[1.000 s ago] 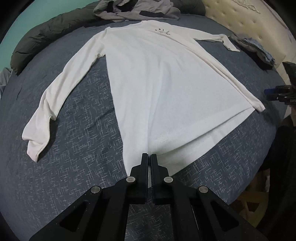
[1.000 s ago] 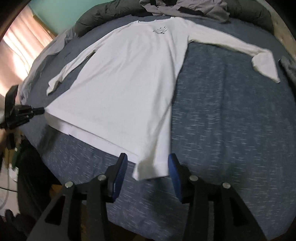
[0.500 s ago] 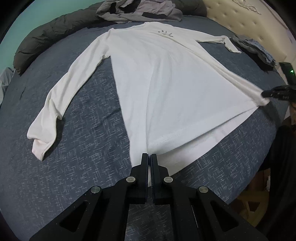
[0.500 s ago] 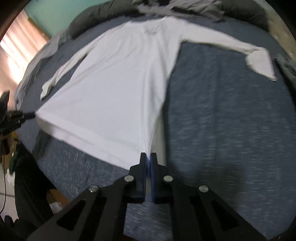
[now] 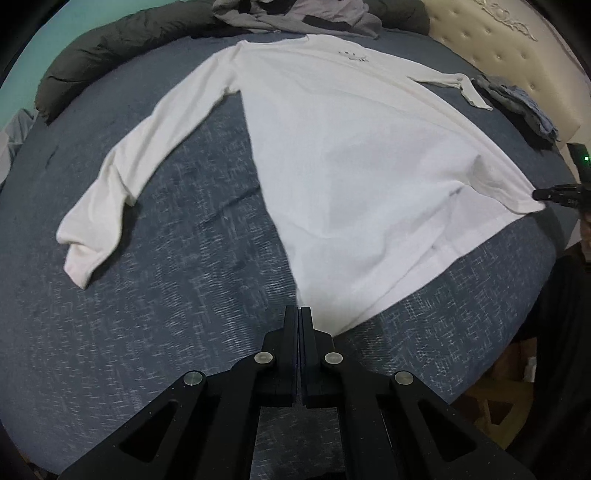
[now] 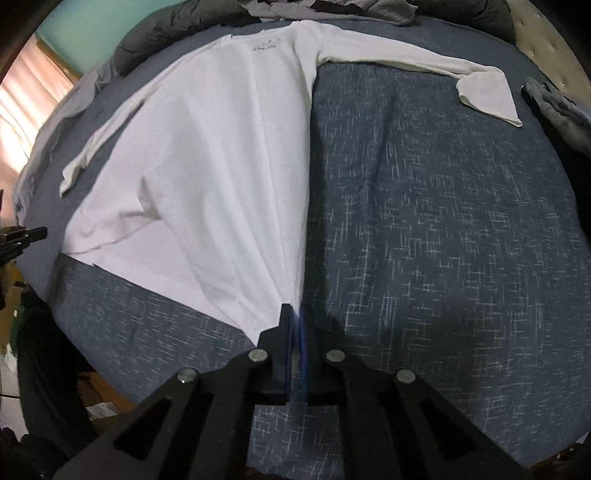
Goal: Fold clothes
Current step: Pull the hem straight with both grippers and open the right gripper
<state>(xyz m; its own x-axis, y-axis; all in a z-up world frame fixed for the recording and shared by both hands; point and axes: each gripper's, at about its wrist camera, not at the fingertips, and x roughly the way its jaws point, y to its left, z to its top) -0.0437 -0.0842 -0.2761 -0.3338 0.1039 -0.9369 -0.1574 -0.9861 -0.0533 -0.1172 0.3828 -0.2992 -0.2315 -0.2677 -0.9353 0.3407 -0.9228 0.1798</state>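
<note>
My left gripper (image 5: 299,314) is pinched together on one bottom corner of the white long-sleeved shirt (image 5: 369,177), and my right gripper (image 6: 293,314) is pinched together on the other bottom corner, with the cloth gathered into tight pleats where it enters the blue pads (image 6: 302,332). How much fabric sits between either pair of fingers I cannot make out; the pads hide it.

The shirt lies spread face up on the bed (image 5: 166,295), neck away from me, both sleeves out to the sides. A small dark print (image 5: 352,56) near the neck is too small to read. In the right wrist view the hem edge shows a second layer peeking out beneath the top one, and a soft crease runs across the lower body. The sleeve cuff (image 6: 487,96) on that side is folded back on itself.

The bedcover is dark blue with pale flecks. Beyond the shirt's neck lies a dark rolled duvet (image 5: 110,55) with a heap of grey clothes (image 5: 295,18) on it, cut off by the frame. Just past one cuff is a crumpled grey-blue garment (image 5: 517,107), with a cream tufted headboard (image 5: 498,44) behind it. A turquoise wall (image 6: 92,26) and a pink curtain (image 6: 33,96) show beyond the duvet. Past the foot of the bed the floor is dark and blurred.
</note>
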